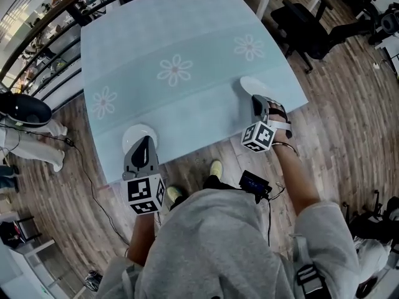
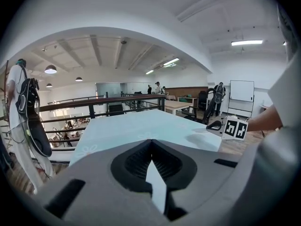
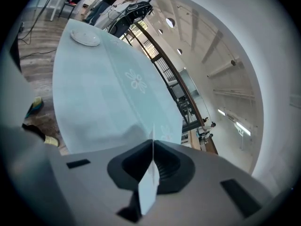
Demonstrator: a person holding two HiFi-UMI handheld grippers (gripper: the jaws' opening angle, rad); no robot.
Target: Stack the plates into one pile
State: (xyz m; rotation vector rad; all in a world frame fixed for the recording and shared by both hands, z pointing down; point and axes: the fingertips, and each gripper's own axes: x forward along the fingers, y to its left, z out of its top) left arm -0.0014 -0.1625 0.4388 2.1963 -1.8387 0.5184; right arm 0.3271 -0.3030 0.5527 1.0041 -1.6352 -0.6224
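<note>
A table [image 1: 187, 23] is covered by a pale blue cloth [image 1: 206, 114] on which three white flower prints [image 1: 175, 70] are spread, one in the middle and one towards each side. It is stood on a wooden plank floor [image 1: 349, 123]. One white plate [image 1: 131, 134] is laid flat on the cloth at the front left corner. A second white plate [image 1: 251, 85] is held clear of the cloth over the front right corner.

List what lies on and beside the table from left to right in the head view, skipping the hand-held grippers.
left flower print → left plate → centre flower print → right plate → black office chair. The right flower print overlaps the right plate, so it is left out.
</note>
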